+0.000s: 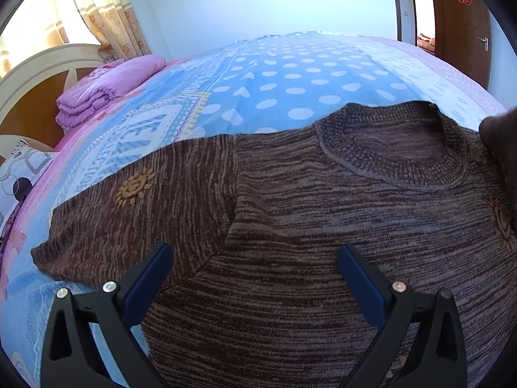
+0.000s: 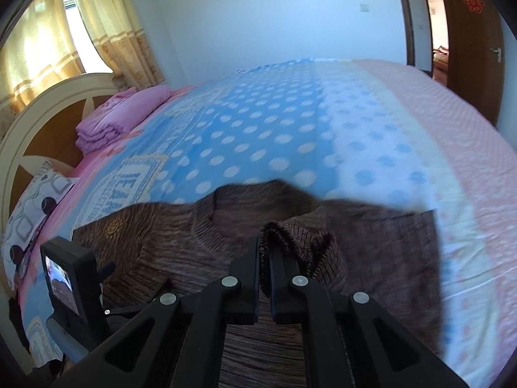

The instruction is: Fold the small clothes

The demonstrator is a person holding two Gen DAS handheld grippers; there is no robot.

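1 brown sweater point(image 1: 323, 226) — blue bedspread point(image 1: 284, 74)

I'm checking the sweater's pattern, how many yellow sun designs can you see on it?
2. One sun design is on the sweater's spread sleeve toward the headboard side; the other sun design is at the opposite edge of the left wrist view, partly cut off. Folded fabric may hide more.

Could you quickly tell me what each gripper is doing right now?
Left gripper: open, above the brown sweater, holding nothing.
Right gripper: shut on a fold of the sweater's edge.
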